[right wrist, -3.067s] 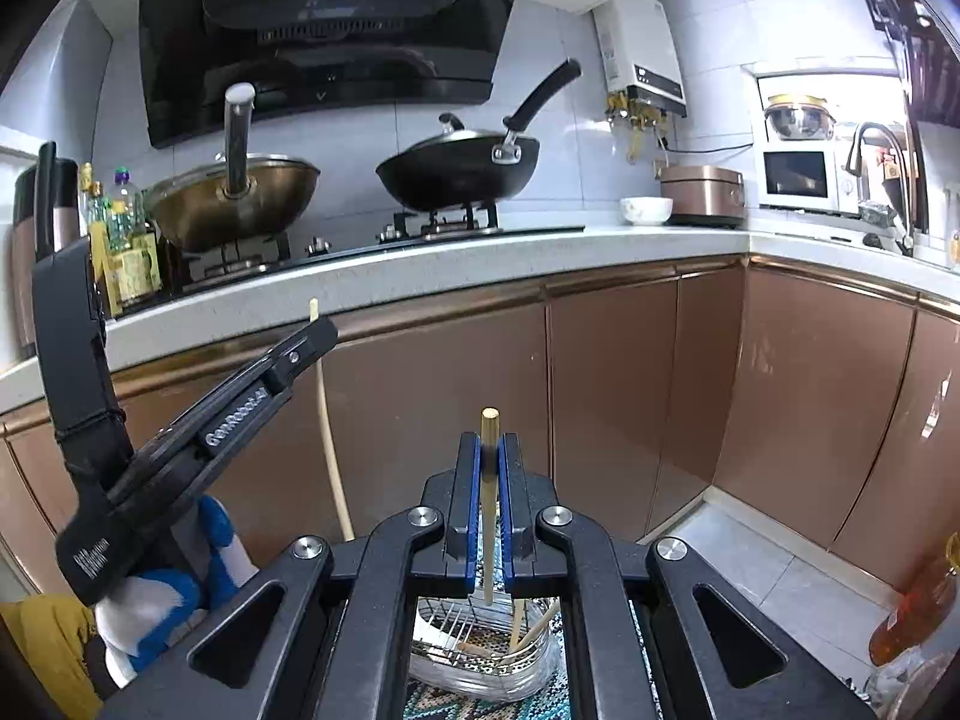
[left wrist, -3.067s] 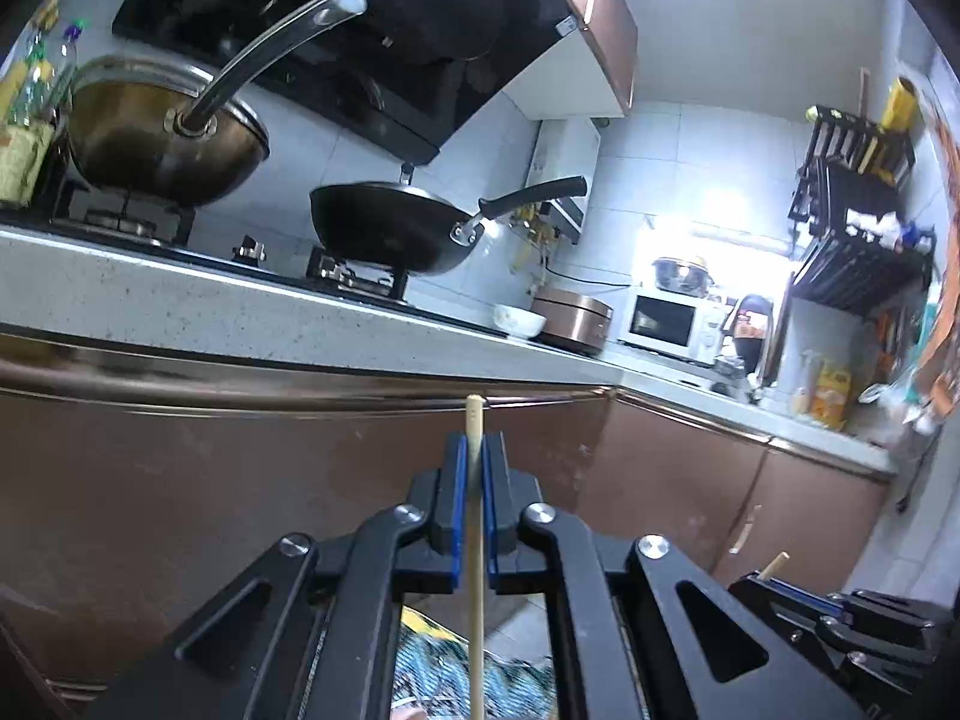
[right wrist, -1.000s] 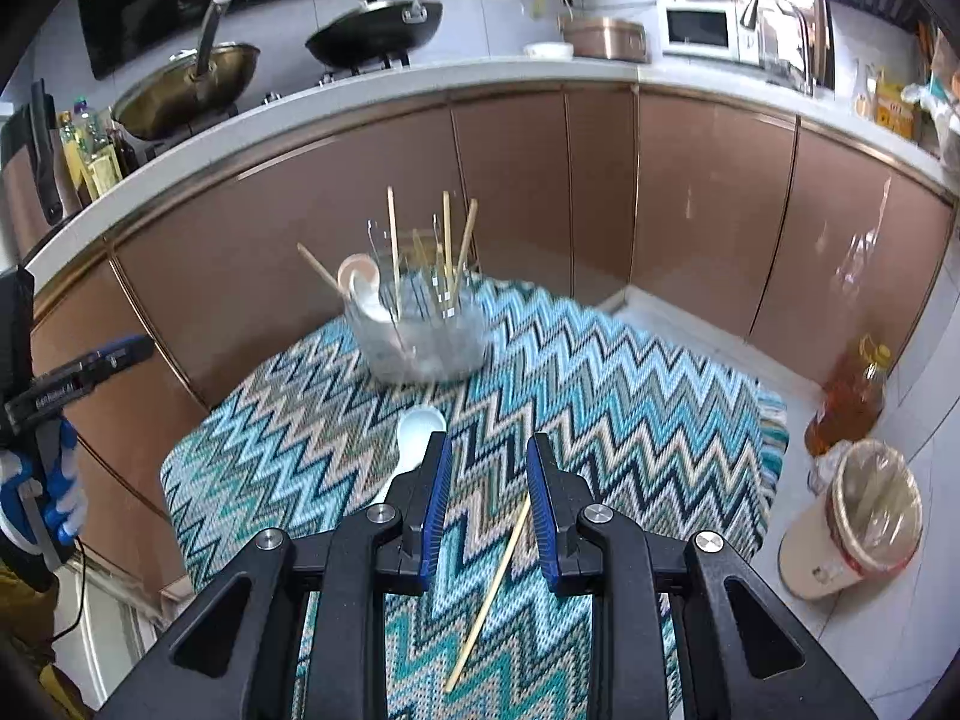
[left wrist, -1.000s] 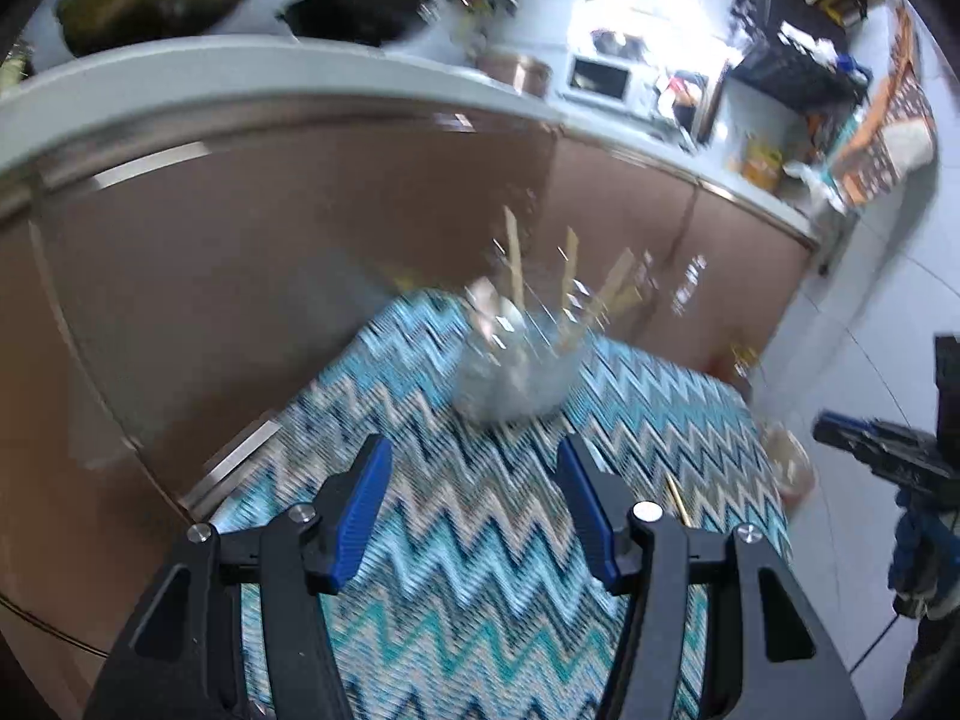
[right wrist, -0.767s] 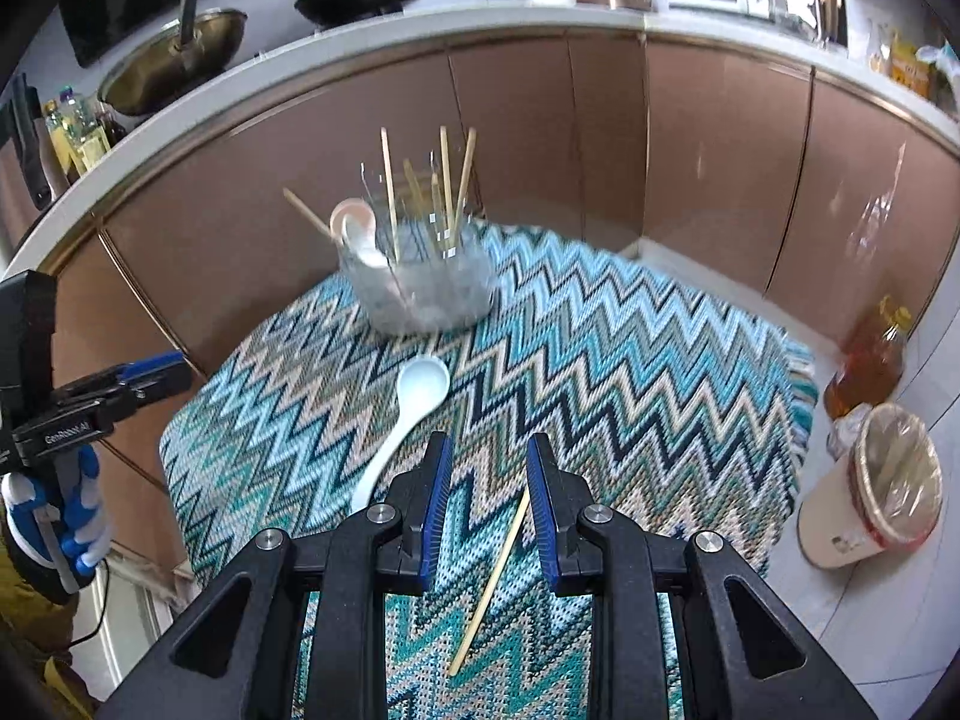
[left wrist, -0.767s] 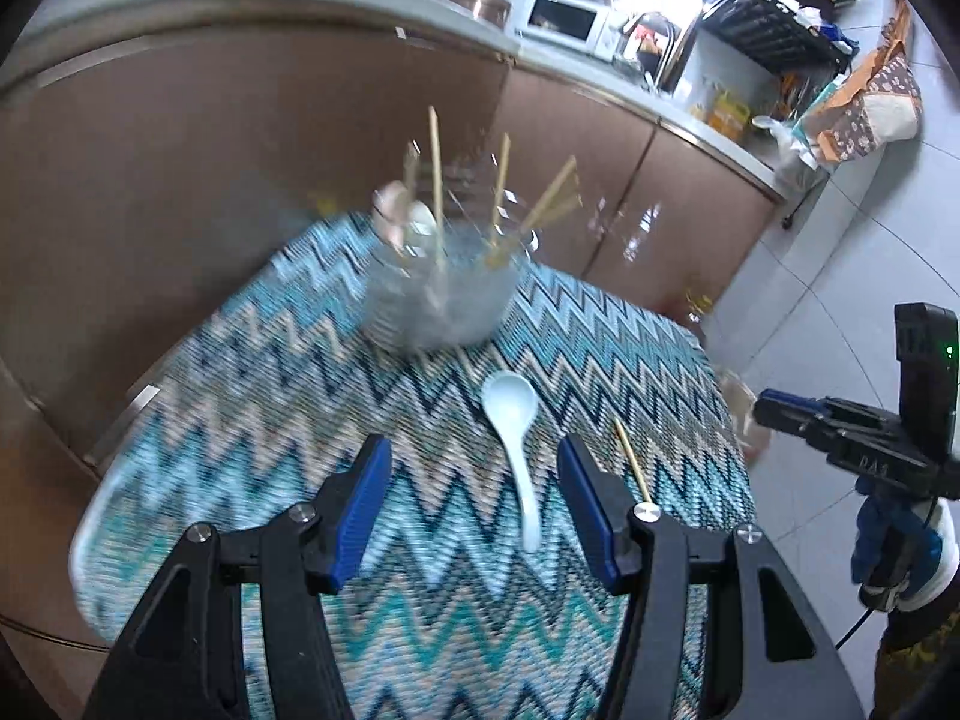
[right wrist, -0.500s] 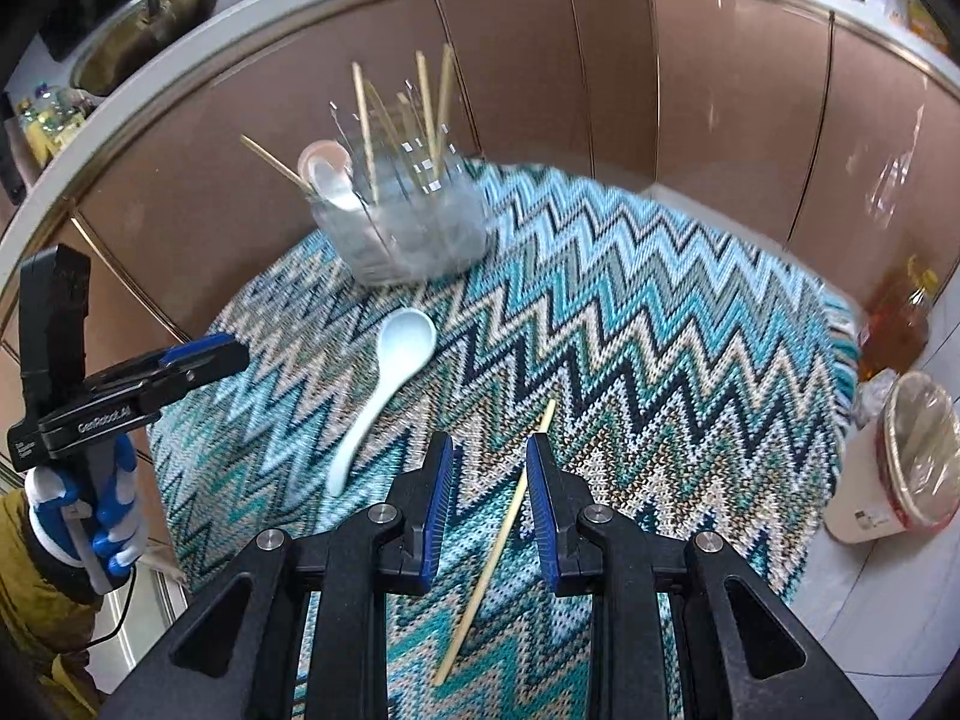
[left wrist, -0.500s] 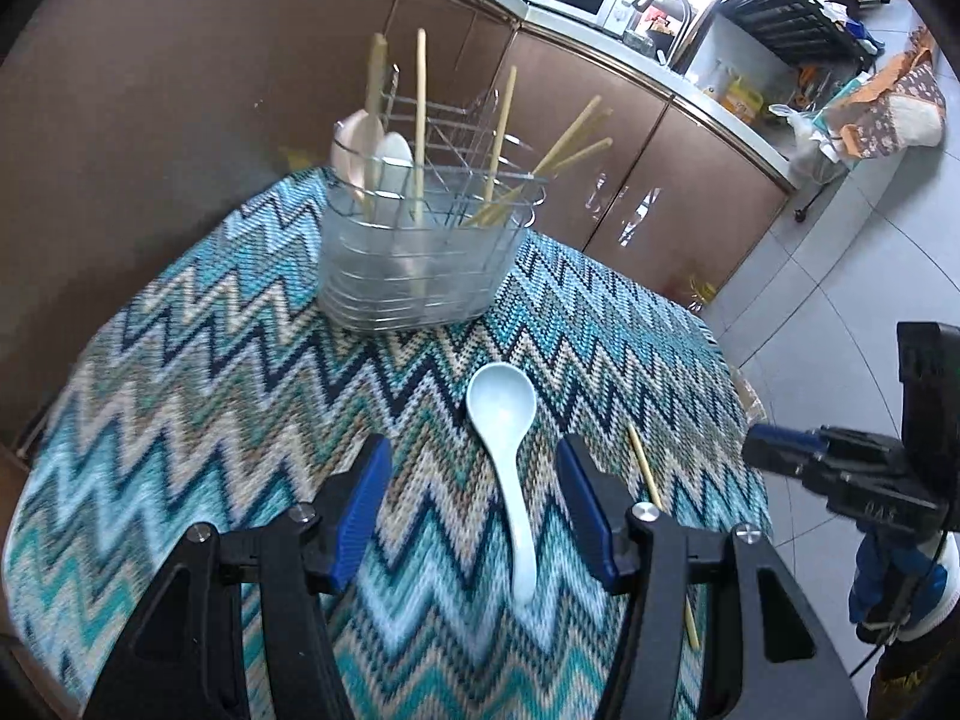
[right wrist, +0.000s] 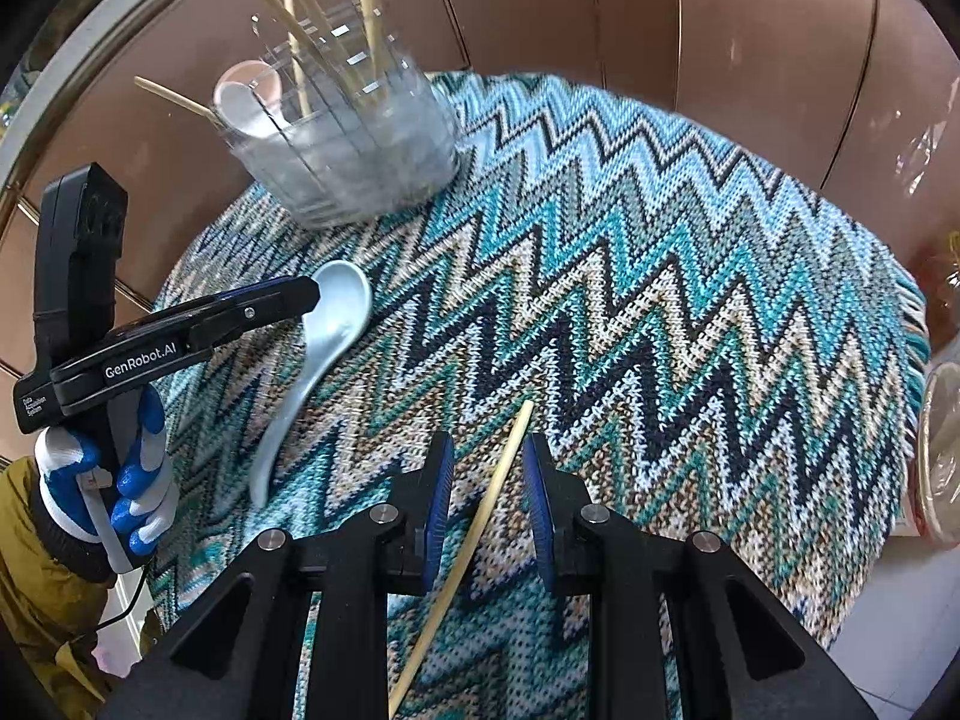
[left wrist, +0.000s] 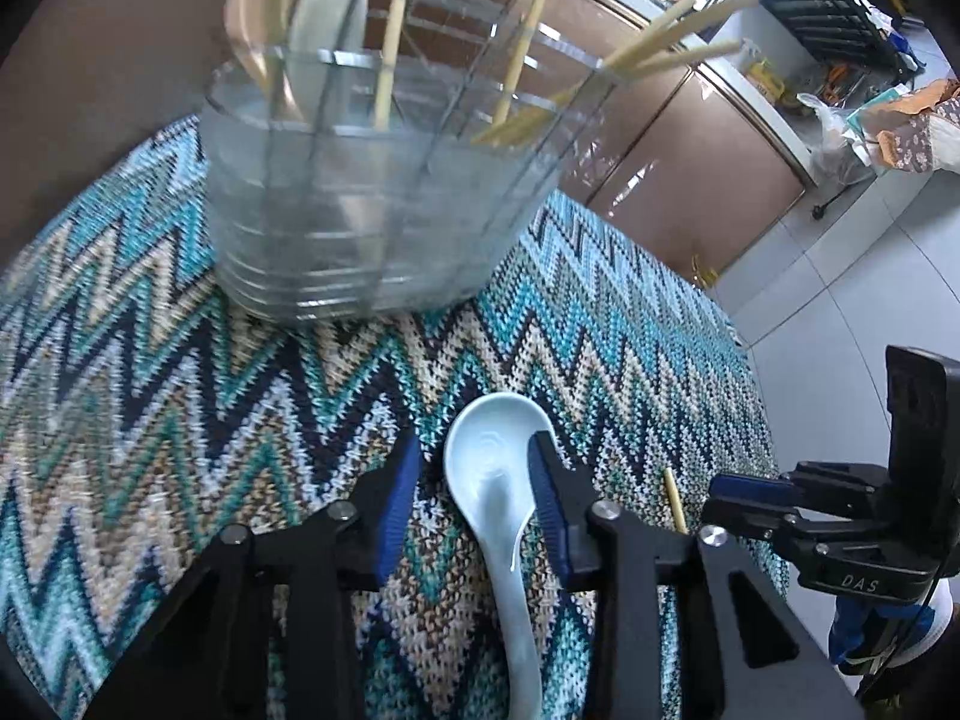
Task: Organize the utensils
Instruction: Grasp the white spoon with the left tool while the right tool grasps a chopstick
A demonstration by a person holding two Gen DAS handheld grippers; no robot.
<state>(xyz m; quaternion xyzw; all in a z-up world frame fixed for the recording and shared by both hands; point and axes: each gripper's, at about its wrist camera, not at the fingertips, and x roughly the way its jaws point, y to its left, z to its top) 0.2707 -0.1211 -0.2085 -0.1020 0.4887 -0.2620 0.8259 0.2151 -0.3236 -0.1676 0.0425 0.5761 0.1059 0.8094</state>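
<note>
Left wrist view: your left claw (left wrist: 474,498) has just been closing around the white soup spoon (left wrist: 498,498) on the tabletop (left wrist: 180,420), not yet gripping. Your right claw (right wrist: 489,507), part-open, now straddles the chopstick (right wrist: 480,528); both pickups look imminent.

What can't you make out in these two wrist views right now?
- White spoon: in the left wrist view its handle end is cut off by the bottom edge.
- Loose chopstick: in the right wrist view its near end runs below the frame; in the left wrist view only its tip shows past the left hand-held gripper.
- Utensil holder: motion blur smears its contents, so the pieces inside cannot be counted.
</note>
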